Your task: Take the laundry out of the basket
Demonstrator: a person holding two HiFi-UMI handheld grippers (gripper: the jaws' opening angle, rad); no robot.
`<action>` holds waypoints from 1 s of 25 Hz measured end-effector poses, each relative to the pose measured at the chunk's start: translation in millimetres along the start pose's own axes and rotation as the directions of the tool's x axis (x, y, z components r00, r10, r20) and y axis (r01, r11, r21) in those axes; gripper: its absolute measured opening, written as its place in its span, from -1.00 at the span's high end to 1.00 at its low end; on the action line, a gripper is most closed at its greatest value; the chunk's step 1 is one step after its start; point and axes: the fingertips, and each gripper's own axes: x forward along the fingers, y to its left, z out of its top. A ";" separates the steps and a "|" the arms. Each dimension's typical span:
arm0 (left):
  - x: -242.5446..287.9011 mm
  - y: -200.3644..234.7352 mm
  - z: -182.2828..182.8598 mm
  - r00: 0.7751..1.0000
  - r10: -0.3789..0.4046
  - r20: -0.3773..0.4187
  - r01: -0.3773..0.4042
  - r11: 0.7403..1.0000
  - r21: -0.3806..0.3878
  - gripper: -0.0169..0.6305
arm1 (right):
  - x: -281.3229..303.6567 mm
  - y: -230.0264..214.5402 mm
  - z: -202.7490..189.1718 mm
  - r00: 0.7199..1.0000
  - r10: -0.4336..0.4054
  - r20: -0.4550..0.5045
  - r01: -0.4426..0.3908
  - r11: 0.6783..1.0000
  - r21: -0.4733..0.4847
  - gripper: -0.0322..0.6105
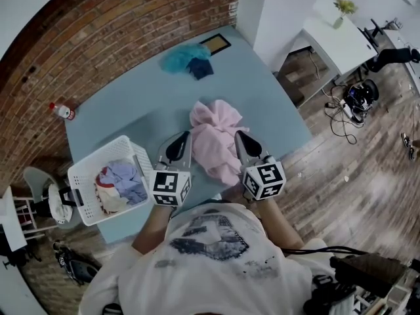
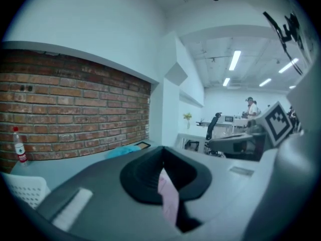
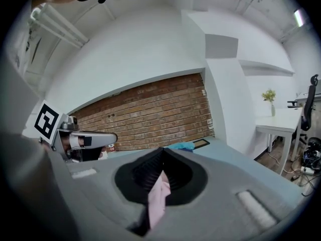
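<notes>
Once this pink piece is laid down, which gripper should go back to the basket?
Left, probably. The basket sits right beside the left gripper, with clothes inside; the right gripper is across the pink garment. Both are shut on that garment, so it must let go first.

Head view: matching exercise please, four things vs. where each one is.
1 pink cloth
2 basket
3 bottle
4 teal cloth

A beside the dark frame, far right corner of the table
B clamped in left gripper and right gripper
C far left table corner
D near left table corner, laundry inside

Pairs: 1-B, 2-D, 3-C, 4-A
</notes>
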 end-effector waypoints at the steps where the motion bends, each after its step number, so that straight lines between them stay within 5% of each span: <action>1: 0.3 -0.3 -0.7 1.000 0.000 -0.006 0.000 1.000 0.011 0.97 | 0.4 0.6 -0.4 1.000 0.004 -0.001 -0.004 1.000 0.004 0.90; 12: -11.3 3.1 9.3 1.000 0.000 0.016 0.000 1.000 -0.016 0.98 | 9.9 15.9 -6.0 0.998 0.063 -0.020 -0.063 0.997 0.039 0.90; 25: -113.0 105.3 -2.7 0.966 0.257 0.006 -0.256 0.965 -0.051 0.97 | 76.8 140.7 -9.5 0.949 0.310 -0.059 -0.310 0.951 0.015 0.90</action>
